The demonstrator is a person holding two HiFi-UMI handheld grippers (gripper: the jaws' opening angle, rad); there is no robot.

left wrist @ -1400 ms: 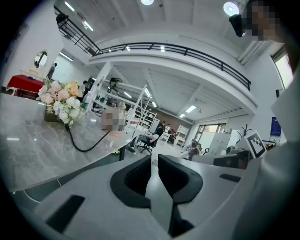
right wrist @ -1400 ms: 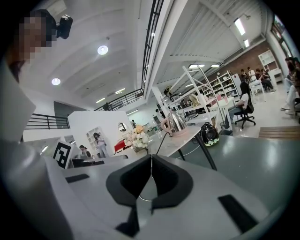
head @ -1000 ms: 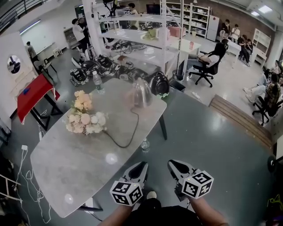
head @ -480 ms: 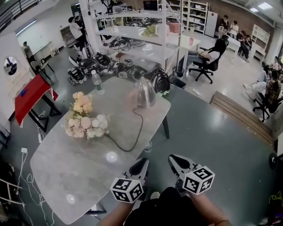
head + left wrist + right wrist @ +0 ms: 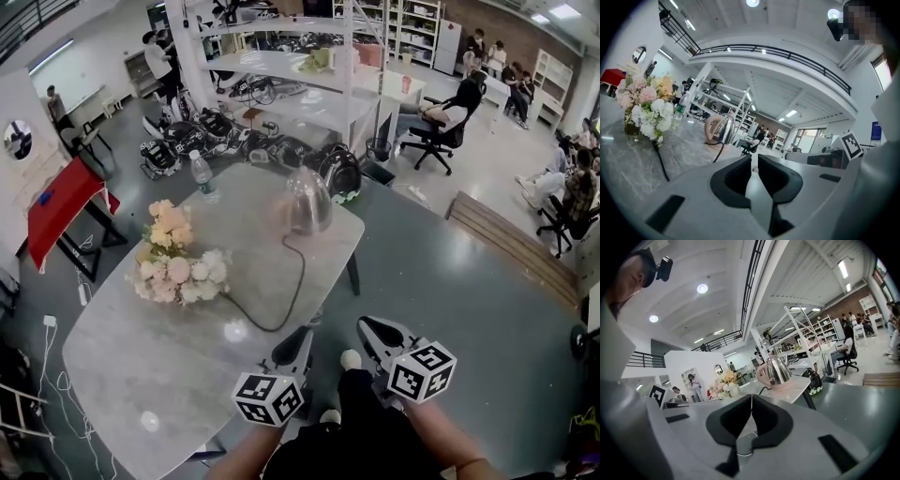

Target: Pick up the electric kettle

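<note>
The electric kettle (image 5: 307, 201) stands upright at the far end of the grey marble counter (image 5: 178, 361), toward 1 o'clock from the counter's middle and close to its far edge. Its body is polished steel with a pale pink handle. A black power cord (image 5: 286, 305) runs from its foot back toward 6 o'clock, then loops across the stone toward 9 o'clock.

Both tongs are held low in the head view, off the counter's near corner and well apart from the kettle, which lies at about 12 o'clock from them. The left tongs (image 5: 304, 334) are closed, the dark pads drawn together with only a thin slit between them and nothing in it; their own view shows the kettle (image 5: 721, 130) far ahead at 11 o'clock. The right tongs (image 5: 368, 326) are closed too, pads meeting on nothing, with the kettle (image 5: 777, 369) ahead at 12 to 1 o'clock.

A bouquet (image 5: 174, 258) of cream and pink flowers lies on the counter at 9 o'clock from the kettle. A water bottle (image 5: 203, 176) stands at the counter's far left edge, at 10 o'clock from the kettle. A black helmet (image 5: 339, 174) sits just beyond the counter at 1 o'clock from the kettle.
</note>
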